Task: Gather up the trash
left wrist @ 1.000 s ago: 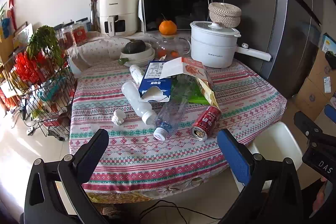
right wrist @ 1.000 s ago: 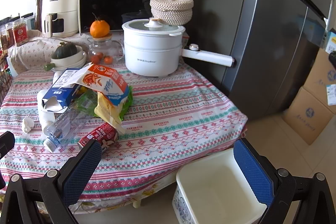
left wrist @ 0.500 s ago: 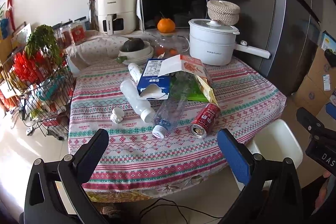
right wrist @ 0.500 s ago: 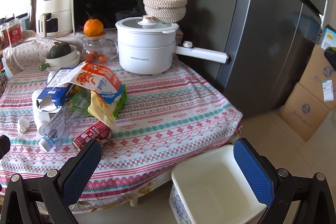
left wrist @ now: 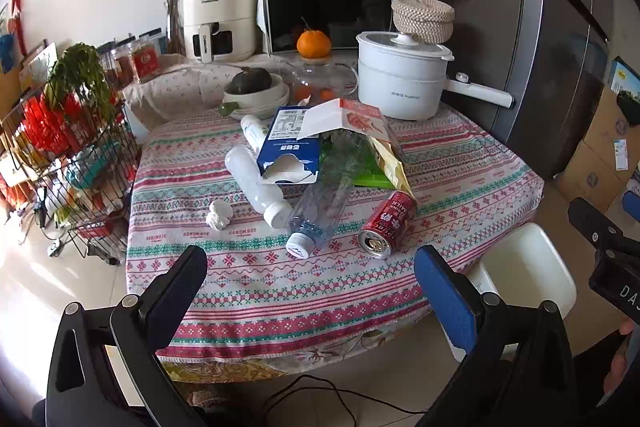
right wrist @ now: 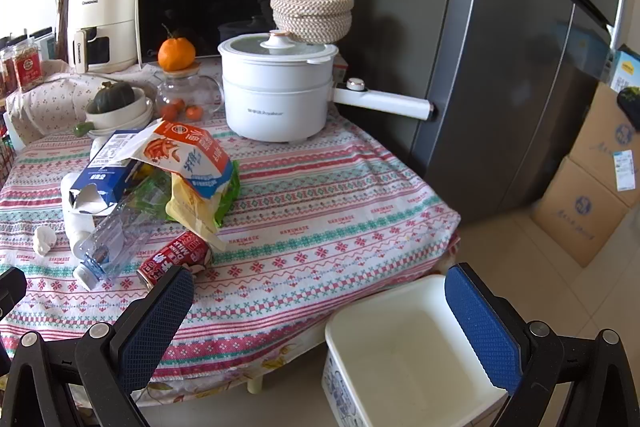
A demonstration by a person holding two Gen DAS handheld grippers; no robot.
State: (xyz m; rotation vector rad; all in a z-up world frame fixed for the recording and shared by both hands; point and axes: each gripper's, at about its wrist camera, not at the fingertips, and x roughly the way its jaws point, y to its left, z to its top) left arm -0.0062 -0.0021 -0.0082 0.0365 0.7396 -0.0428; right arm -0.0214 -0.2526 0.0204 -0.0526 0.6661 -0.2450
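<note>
left gripper (left wrist: 310, 273): jaws wide apart, nothing held, hovering over near table edge
tissue wad (left wrist: 219, 215): on tablecloth (left wrist: 256, 287), left of the pile
white bottle (left wrist: 256, 185): lying down, cap toward camera
clear bottle (left wrist: 320, 207): lying just beside white bottle, partly under blue carton (left wrist: 290, 151)
snack bags (left wrist: 384, 151): heaped behind red can (left wrist: 387, 225)
red can: on its side, near table front
white bin (right wrist: 404, 347): on floor, right of table
right gripper (right wrist: 320, 299): jaws wide apart, empty, above bin
</note>
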